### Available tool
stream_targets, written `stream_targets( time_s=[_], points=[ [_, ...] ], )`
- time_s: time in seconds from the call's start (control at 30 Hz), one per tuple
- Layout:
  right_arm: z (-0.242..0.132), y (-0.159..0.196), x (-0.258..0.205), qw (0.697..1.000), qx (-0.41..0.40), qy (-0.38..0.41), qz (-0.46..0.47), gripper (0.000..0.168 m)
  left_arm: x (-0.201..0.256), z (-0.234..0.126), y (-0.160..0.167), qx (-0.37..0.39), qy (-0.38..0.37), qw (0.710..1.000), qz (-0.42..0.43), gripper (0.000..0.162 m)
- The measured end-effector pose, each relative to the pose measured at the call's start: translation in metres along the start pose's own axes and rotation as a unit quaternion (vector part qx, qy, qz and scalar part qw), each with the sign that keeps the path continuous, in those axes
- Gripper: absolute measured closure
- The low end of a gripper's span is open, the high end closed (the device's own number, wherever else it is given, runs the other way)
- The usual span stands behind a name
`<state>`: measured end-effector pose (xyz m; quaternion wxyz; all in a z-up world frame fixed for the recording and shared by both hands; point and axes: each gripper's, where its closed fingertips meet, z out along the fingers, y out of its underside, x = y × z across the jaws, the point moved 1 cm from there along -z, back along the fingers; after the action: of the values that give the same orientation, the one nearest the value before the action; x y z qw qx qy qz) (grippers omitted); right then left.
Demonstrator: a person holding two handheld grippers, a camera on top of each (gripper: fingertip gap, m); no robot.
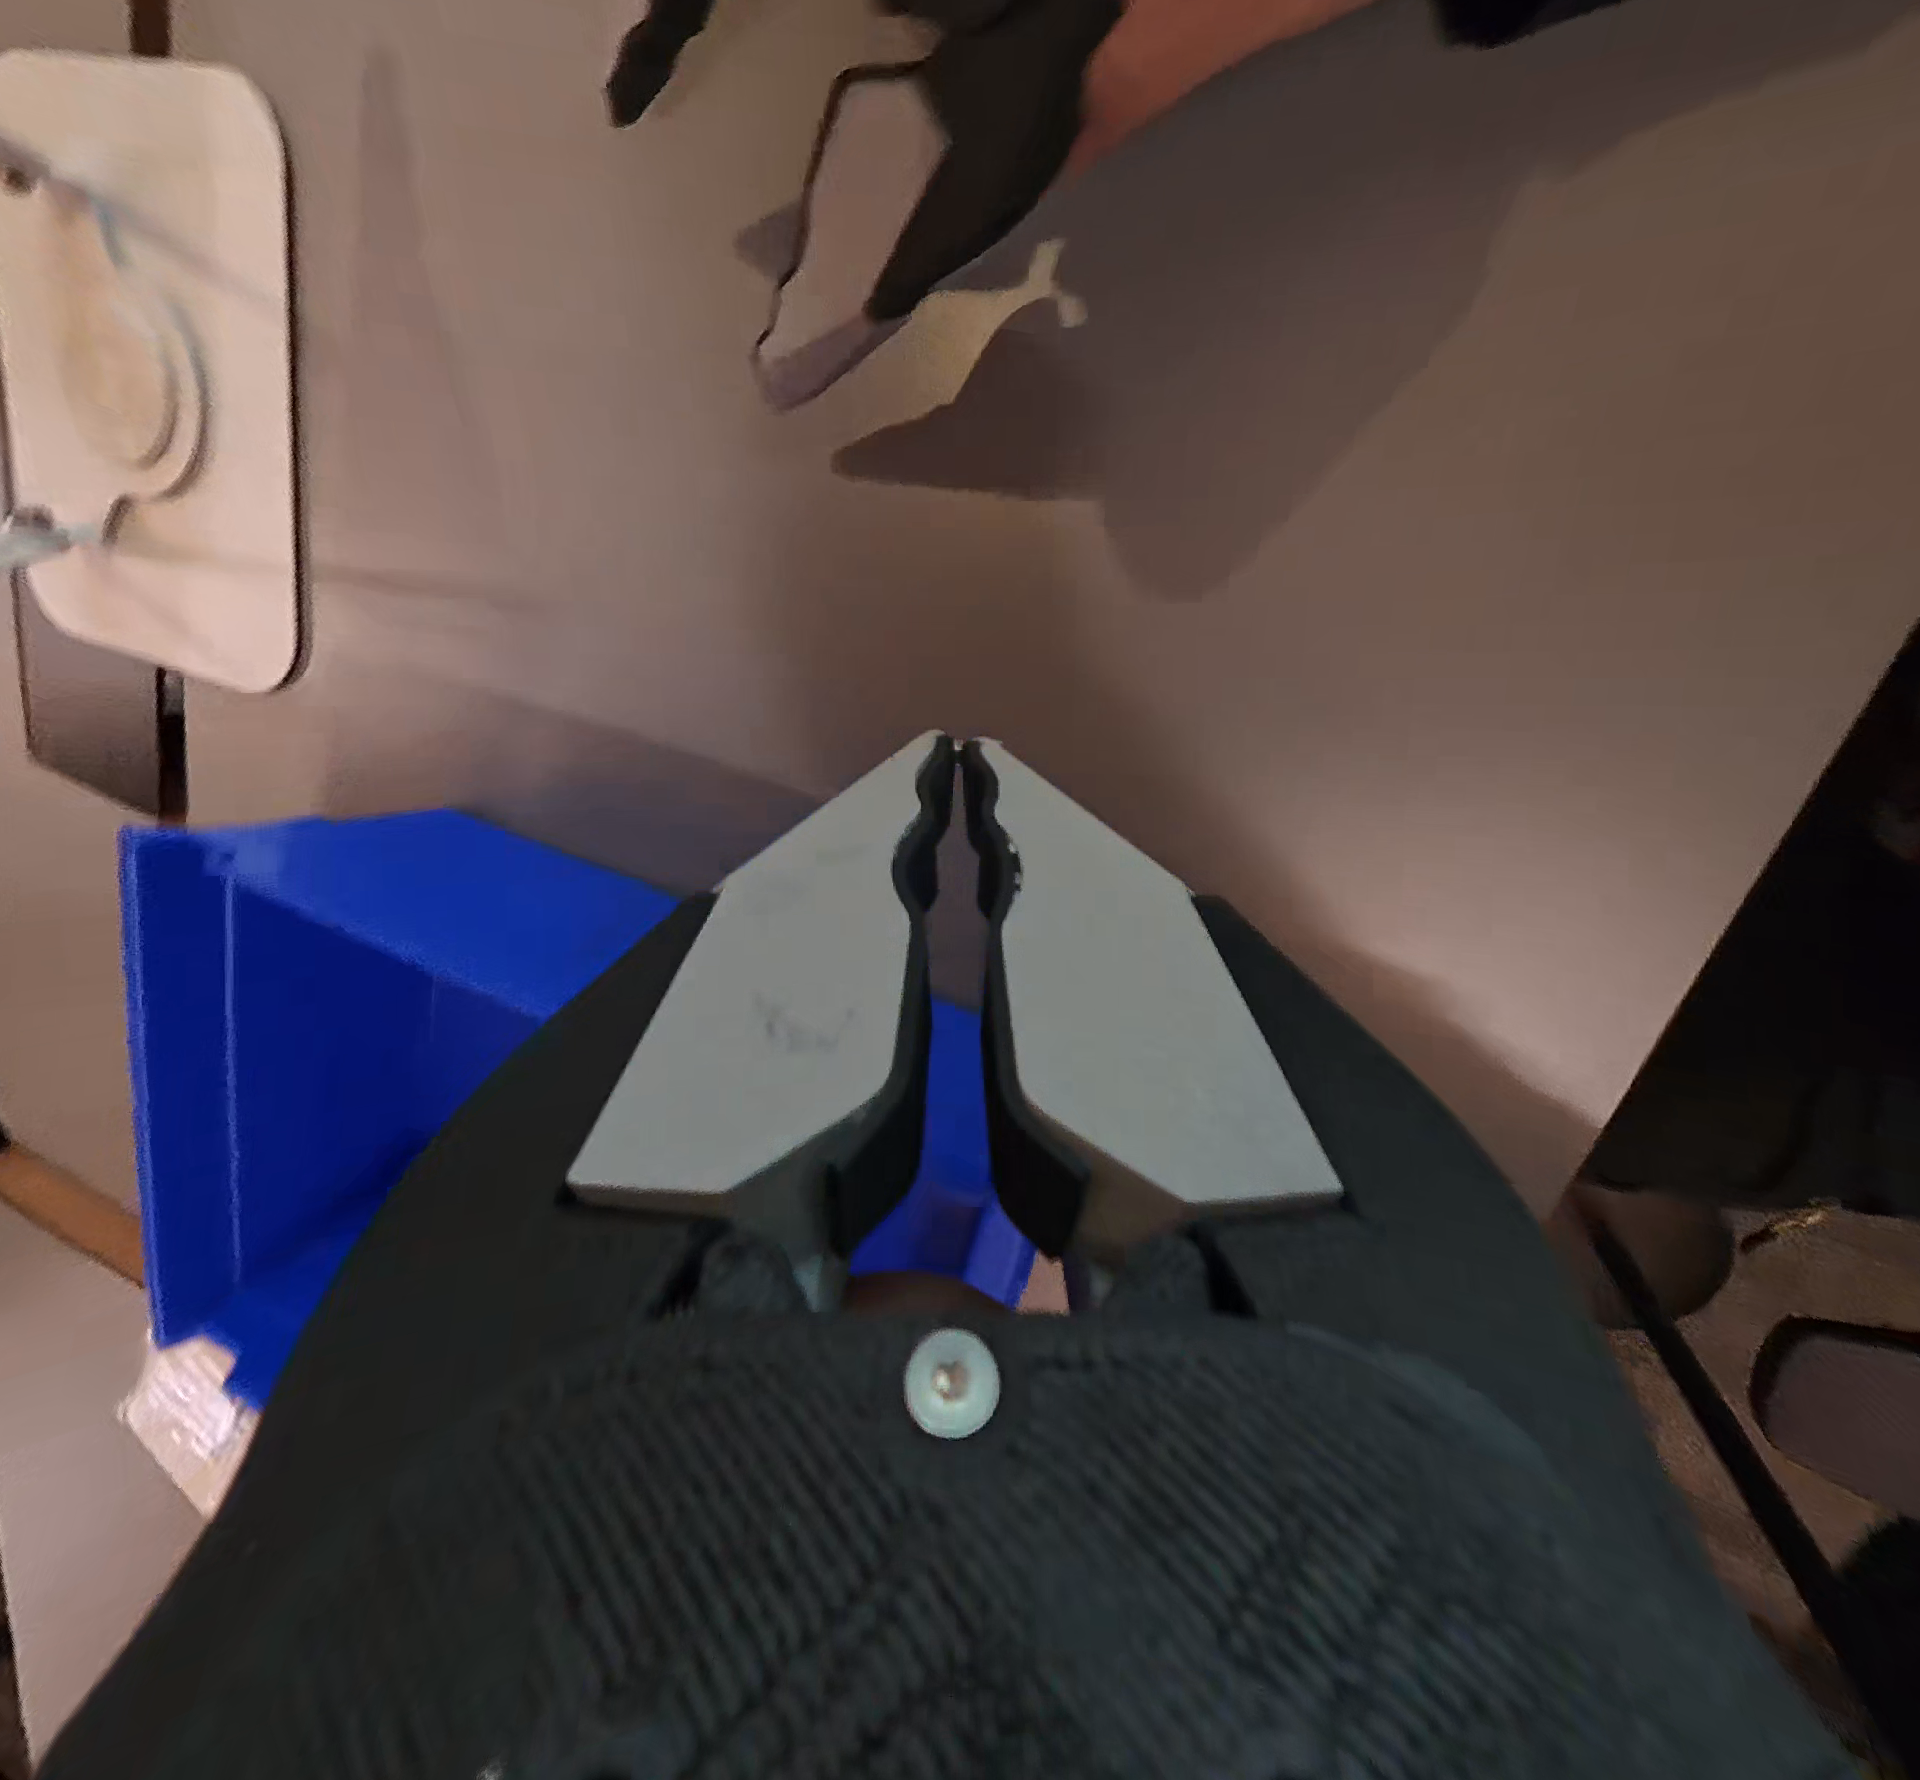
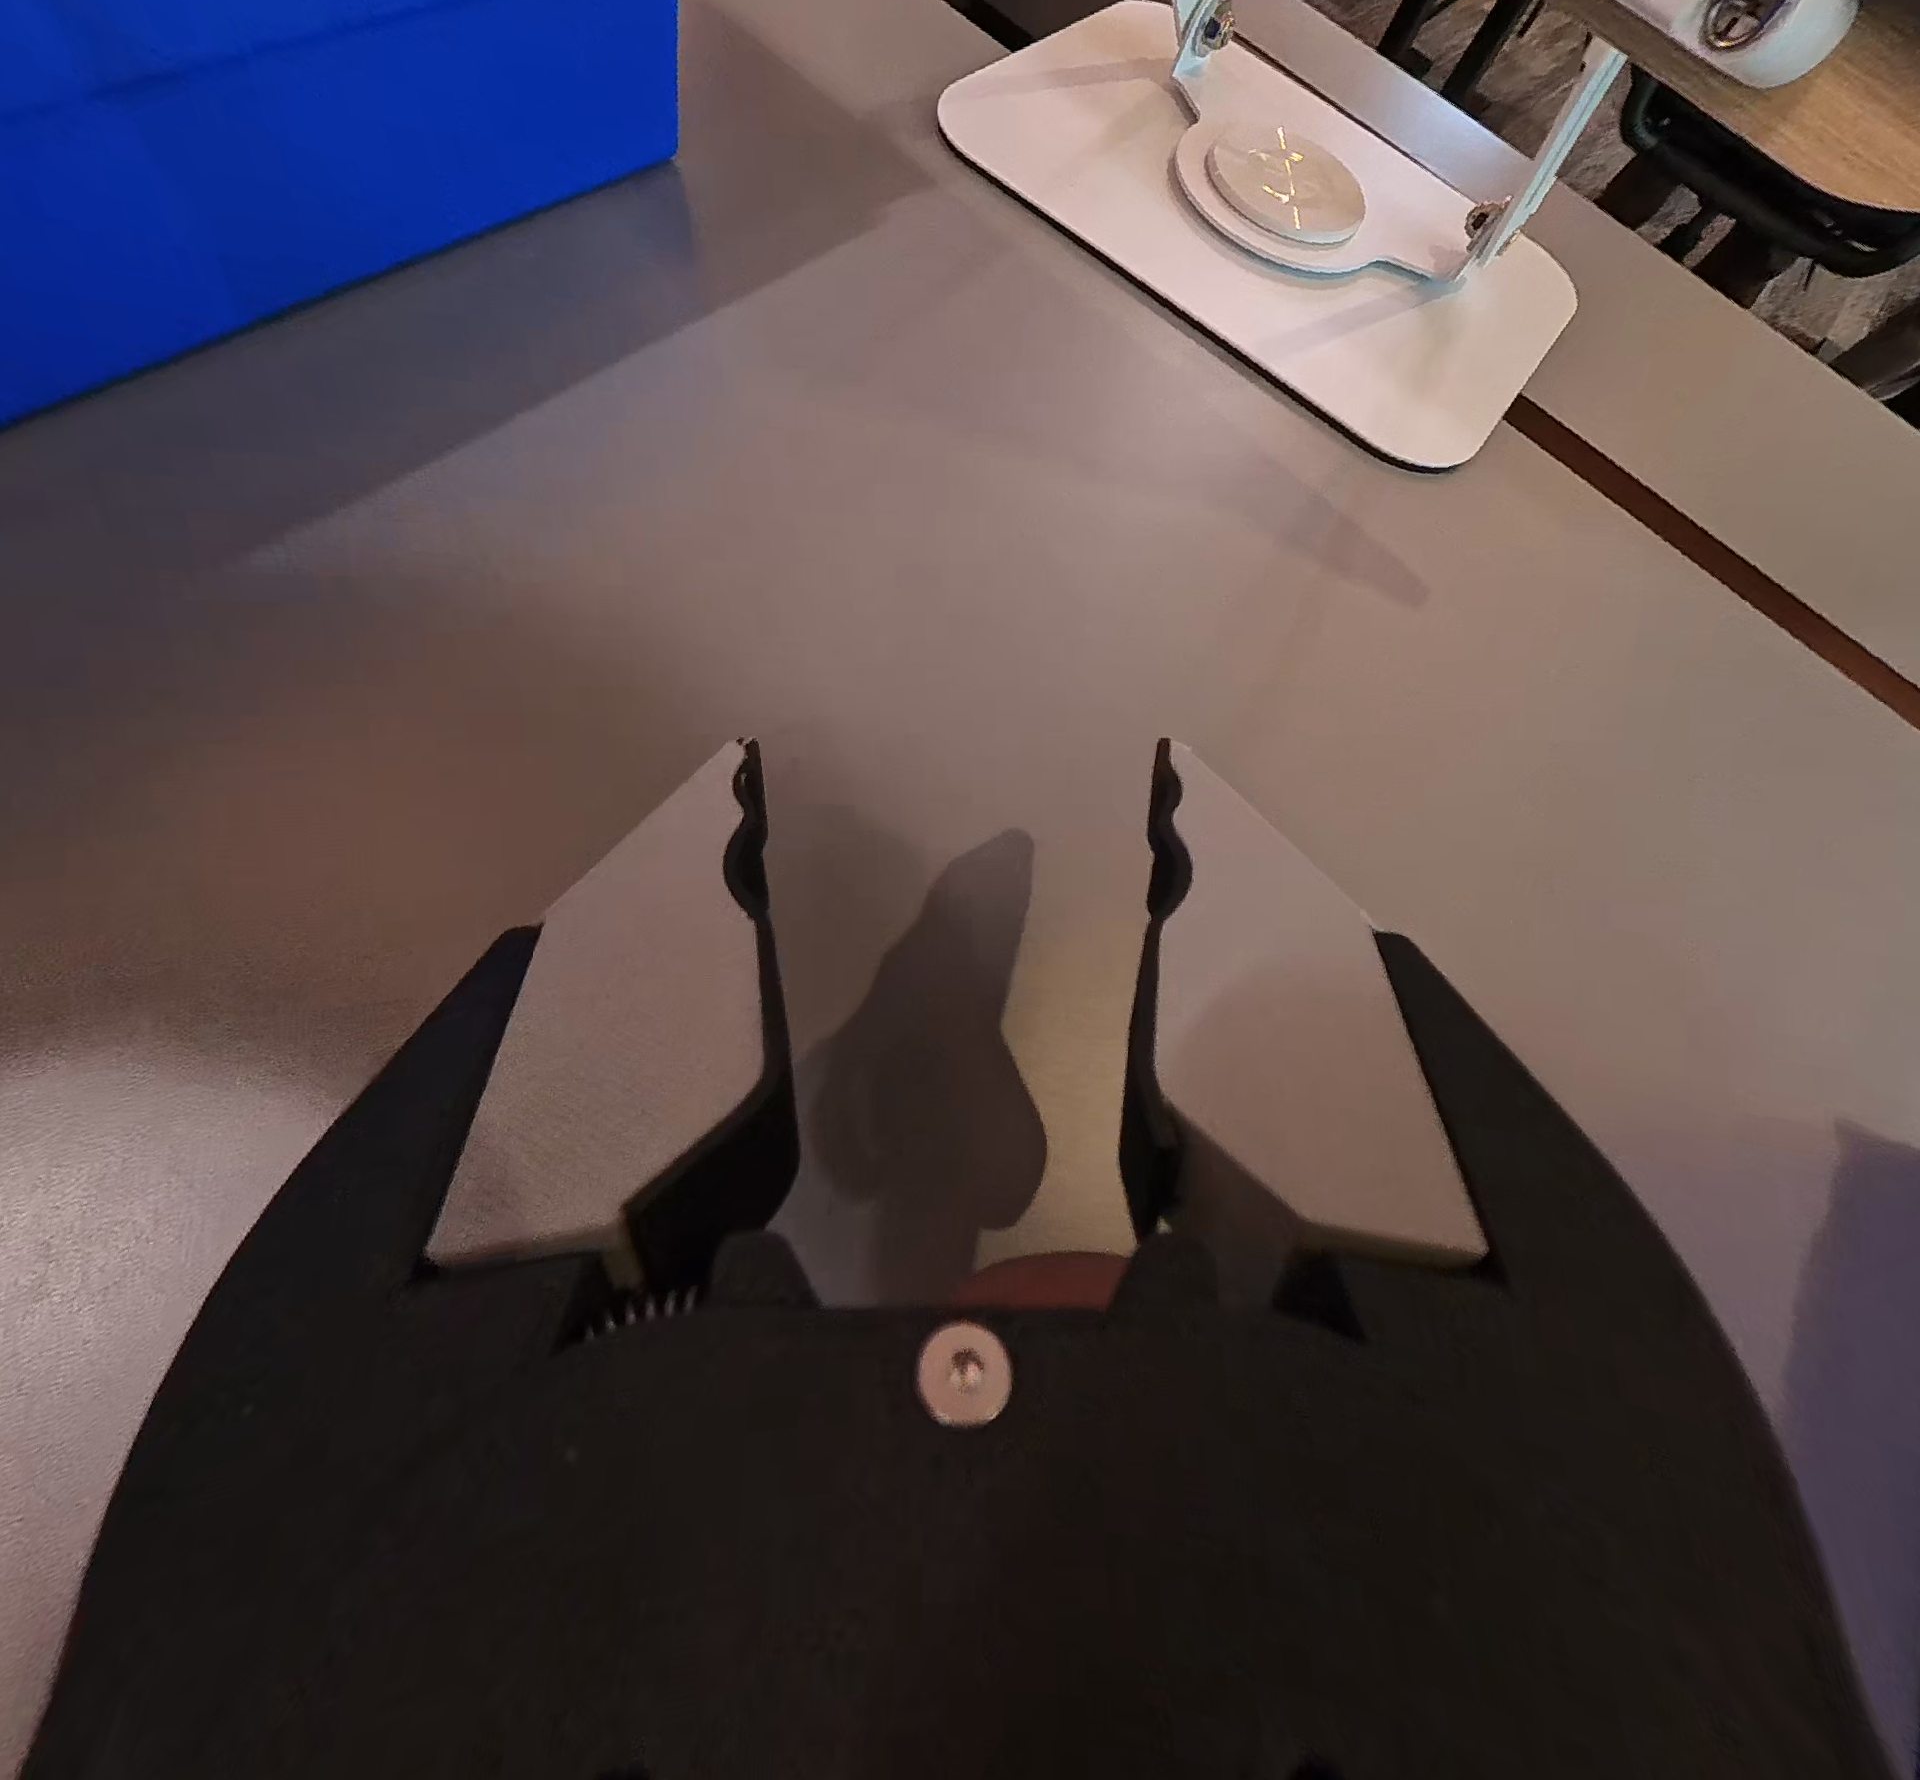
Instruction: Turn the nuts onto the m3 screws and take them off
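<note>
Your left gripper (image 1: 958,743) sits pinched together on nothing over the grey table (image 1: 1247,691) beside the blue bin (image 1: 343,1003) at lower left, your right gripper (image 2: 956,748) gapes empty, and no nuts, screws or legible writing show.

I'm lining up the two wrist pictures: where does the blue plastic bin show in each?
Left wrist view: the blue plastic bin sits lower left, partly behind the shut left gripper.
Right wrist view: it fills the upper-left corner, beyond the open right gripper.
Shared landmark: the white lamp base.
</note>
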<state>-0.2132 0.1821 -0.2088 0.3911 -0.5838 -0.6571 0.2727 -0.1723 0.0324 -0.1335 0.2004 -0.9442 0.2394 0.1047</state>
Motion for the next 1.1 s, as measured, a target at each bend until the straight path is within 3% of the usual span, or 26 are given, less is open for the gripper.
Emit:
stream_targets(
  time_s=[0.37,0.57,0.9,1.1],
  points=[
    [-0.002,0.009,0.031,0.999,-0.021,0.031,0.035,0.096,0.010,0.089,-0.035,-0.009,0.059,0.998,-0.013,0.162],
    [0.000,0.017,0.040,0.997,-0.038,0.037,0.048,0.096,0.018,0.121,-0.052,-0.023,0.067,0.998,-0.004,0.162],
    [0.000,0.024,0.051,0.995,-0.053,0.051,0.062,0.096,0.012,0.133,-0.051,-0.035,0.042,0.998,-0.018,0.158],
    [0.001,0.025,0.050,0.995,-0.055,0.049,0.061,0.096,0.007,0.116,-0.051,-0.013,0.047,0.998,-0.046,0.152]
  ],
)
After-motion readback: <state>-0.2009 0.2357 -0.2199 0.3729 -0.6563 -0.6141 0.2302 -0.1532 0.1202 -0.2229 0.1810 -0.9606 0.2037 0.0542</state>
